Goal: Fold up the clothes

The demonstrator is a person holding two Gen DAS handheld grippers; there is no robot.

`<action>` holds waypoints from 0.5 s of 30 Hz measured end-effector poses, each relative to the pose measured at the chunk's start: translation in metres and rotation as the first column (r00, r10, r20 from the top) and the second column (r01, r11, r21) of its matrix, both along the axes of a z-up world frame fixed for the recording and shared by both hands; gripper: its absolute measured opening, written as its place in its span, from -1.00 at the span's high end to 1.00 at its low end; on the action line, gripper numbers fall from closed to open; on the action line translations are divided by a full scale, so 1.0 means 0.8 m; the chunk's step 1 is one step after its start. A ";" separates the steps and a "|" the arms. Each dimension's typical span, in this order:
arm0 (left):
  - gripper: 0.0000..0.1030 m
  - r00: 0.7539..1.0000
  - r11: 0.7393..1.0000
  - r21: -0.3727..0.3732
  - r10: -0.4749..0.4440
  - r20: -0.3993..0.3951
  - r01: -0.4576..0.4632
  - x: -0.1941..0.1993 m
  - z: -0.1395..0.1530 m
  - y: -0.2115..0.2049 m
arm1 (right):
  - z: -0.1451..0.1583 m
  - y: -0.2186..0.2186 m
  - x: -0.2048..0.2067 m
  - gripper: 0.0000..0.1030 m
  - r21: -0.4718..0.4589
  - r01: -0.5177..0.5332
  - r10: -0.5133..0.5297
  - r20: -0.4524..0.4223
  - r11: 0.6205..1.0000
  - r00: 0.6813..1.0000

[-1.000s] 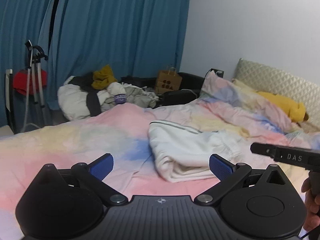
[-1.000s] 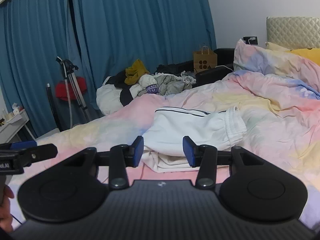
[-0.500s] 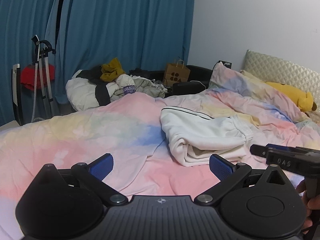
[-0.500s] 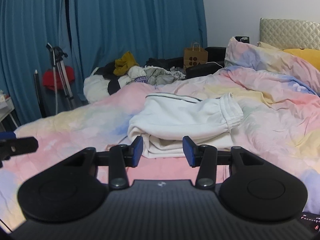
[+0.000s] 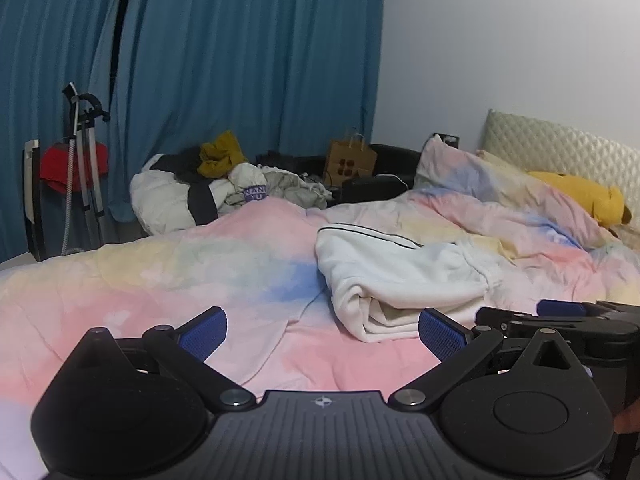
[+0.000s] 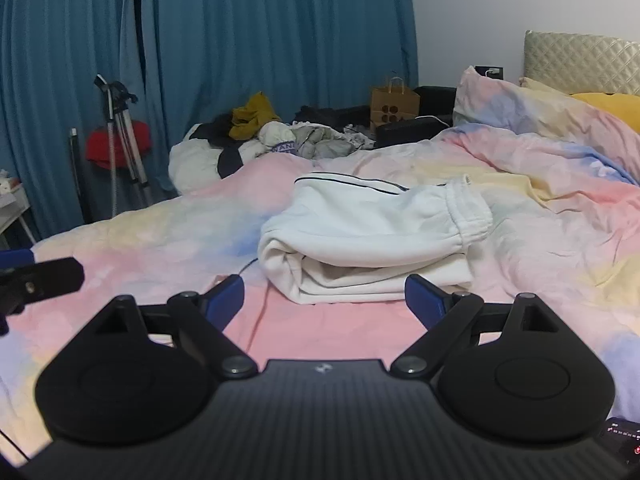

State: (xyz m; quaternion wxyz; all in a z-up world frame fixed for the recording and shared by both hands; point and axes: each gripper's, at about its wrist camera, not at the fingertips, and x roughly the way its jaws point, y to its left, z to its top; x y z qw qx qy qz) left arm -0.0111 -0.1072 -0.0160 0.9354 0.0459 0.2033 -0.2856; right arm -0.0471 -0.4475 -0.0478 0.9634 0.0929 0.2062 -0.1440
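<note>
A folded white garment with a thin dark stripe [image 5: 400,280] lies on the pastel duvet [image 5: 180,280]; it also shows in the right wrist view [image 6: 372,236]. My left gripper [image 5: 322,330] is open and empty, just short of the garment and left of it. My right gripper [image 6: 324,298] is open and empty, directly in front of the garment's near folded edge, low over the duvet [image 6: 140,248]. The right gripper shows at the right edge of the left wrist view [image 5: 560,318]; the left one shows at the left edge of the right wrist view [image 6: 36,280].
A pile of unfolded clothes [image 5: 224,188] lies past the bed's far side, before blue curtains [image 5: 240,60]. A paper bag [image 5: 352,158] and a tripod [image 5: 84,168] stand nearby. Pillows and a yellow plush toy [image 5: 580,200] lie at the headboard.
My right gripper's jaws have opened wide. Both grippers have drawn closer to the folded garment and lower over the duvet.
</note>
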 end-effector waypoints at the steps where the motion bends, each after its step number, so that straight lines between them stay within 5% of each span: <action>1: -1.00 1.000 1.000 0.001 0.004 0.000 -0.004 0.000 0.000 0.000 | 0.000 0.000 -0.001 -0.72 -0.002 0.003 -0.003 0.002 1.000 1.000; 15: -1.00 0.999 0.999 0.030 0.044 0.031 -0.045 -0.002 -0.002 0.000 | -0.001 -0.001 -0.001 -0.72 -0.017 0.052 -0.052 -0.001 0.998 0.999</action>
